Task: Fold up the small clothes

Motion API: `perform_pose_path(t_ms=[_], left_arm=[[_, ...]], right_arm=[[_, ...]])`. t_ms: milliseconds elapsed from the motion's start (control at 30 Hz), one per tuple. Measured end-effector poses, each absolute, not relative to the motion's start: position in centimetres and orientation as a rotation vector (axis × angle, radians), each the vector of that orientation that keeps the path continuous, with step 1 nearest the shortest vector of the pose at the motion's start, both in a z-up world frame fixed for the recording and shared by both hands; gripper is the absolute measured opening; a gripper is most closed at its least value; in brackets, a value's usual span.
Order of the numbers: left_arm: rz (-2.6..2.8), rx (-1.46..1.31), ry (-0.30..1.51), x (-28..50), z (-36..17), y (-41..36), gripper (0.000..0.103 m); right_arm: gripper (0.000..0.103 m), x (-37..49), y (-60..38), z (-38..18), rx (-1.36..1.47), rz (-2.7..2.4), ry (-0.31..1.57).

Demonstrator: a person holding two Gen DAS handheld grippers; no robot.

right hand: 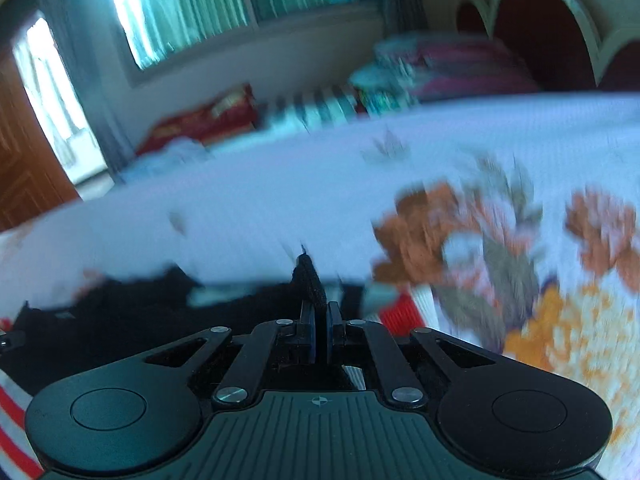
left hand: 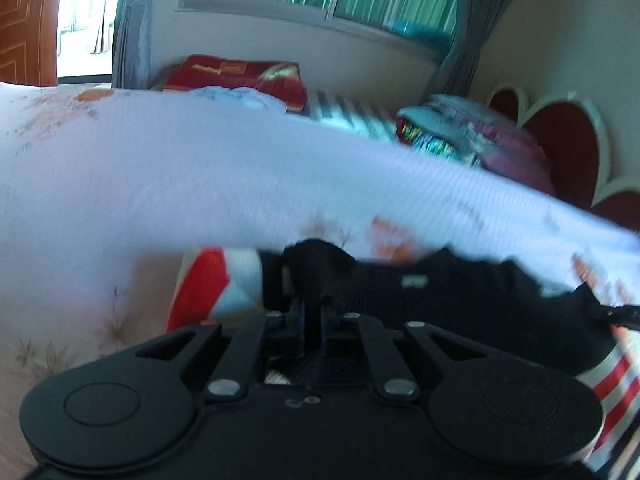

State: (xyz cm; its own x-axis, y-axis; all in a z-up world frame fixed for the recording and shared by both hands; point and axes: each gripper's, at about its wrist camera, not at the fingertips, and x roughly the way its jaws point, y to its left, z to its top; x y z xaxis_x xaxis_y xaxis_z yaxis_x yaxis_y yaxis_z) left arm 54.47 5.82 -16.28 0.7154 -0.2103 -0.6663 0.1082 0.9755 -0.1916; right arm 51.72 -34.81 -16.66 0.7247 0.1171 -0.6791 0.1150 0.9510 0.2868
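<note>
A small garment [left hand: 440, 300], black with red and white striped parts, is held up between both grippers over a white floral bedspread [left hand: 160, 168]. My left gripper [left hand: 312, 312] is shut on a bunched black edge of it. My right gripper [right hand: 320, 320] is shut on another black edge of the garment [right hand: 120, 320], which stretches to the left. Red and white stripes [left hand: 616, 384] hang at the right of the left wrist view and stripes also show at the lower left of the right wrist view [right hand: 12, 420]. Both views are motion-blurred.
The bedspread [right hand: 480, 168] covers the bed. At its far side lie a red pillow [left hand: 240, 76], a striped cloth [left hand: 348, 116] and a pile of colourful bedding [left hand: 480, 136]. A red scalloped headboard [left hand: 568, 136] stands at the right. A window and a wooden door are behind.
</note>
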Motion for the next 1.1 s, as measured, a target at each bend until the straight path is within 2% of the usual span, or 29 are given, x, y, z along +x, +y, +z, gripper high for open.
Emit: perform_pose_path(t_ms=[100,267,333,367,400,467,633,800,933,1100], left_arm=[[-0.175,-0.113,0.758,54.3,-15.9,5.5,0.013],[-0.161,-0.089,0.754,53.4,-14.9,5.7,0.032],[-0.139,-0.12,0.739,52.4,-14.2,6.1,0.053],[-0.141,-0.129,0.728,51.9,-13.9,6.3,0.054],[-0.151,-0.125,0.72,51.4,-13.5,6.3,0.054],[-0.186,-0.098,0.717,50.6,-13.0,5.6,0.054],[-0.297,-0.039,0.726,49.2,-12.6,1.7,0.056],[-0.321,-0.01,0.777,48.8,-14.5,-1.2,0.056],[-0.313,0.019,0.796,48.0,-16.1,0.0,0.058],[-0.283,0.021,0.797,46.8,-15.9,2.8,0.058]], right_arm=[[0.004,51.5,-35.2,-16.7,0.332,0.001,0.761],[0.004,50.7,-35.9,-15.5,0.339,-0.014,0.757],[0.006,49.7,-35.9,-14.4,0.342,-0.019,0.72],[0.013,49.1,-35.9,-13.9,0.347,-0.015,0.701],[0.027,48.7,-35.8,-13.5,0.351,-0.01,0.687],[0.041,48.0,-35.1,-13.0,0.343,0.013,0.671],[0.041,47.3,-30.2,-12.3,0.252,0.128,0.682],[0.041,46.8,-25.2,-13.1,0.193,0.245,0.718],[0.041,46.1,-24.3,-15.0,0.11,0.244,0.772],[0.041,45.0,-27.9,-16.4,0.1,0.151,0.777]])
